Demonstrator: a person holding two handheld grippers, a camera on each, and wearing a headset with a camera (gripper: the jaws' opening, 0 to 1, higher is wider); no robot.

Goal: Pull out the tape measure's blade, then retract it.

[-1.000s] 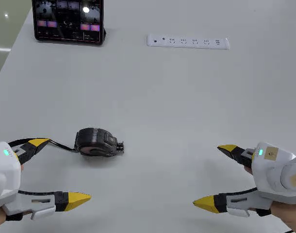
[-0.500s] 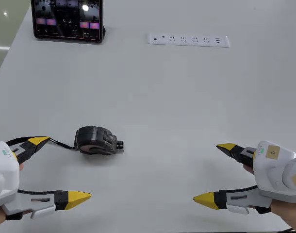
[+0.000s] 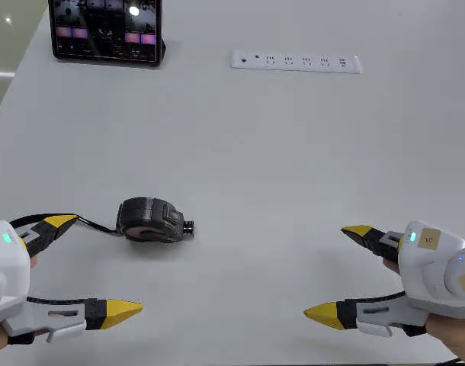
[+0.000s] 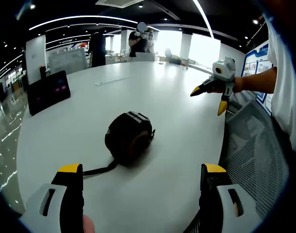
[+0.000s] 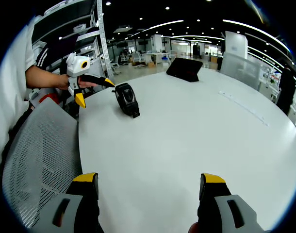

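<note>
Left gripper [image 3: 99, 265] jaws apart. Tape measure [image 3: 150, 221] lies on the counter [image 3: 278, 168] just ahead of them, nearer the farther jaw, blade in. Its black strap [image 3: 95, 226] trails back to that jaw's tip; can't tell if it touches. Right gripper [image 3: 331, 271] jaws apart too, well off to the side, plain counter between. Tablet [image 3: 107, 32] and power strip [image 3: 296, 63] sit far beyond both sets of jaws.

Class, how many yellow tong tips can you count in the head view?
4: two on the left tongs, left of the tape measure; two on the right tongs, at the lower right.
</note>
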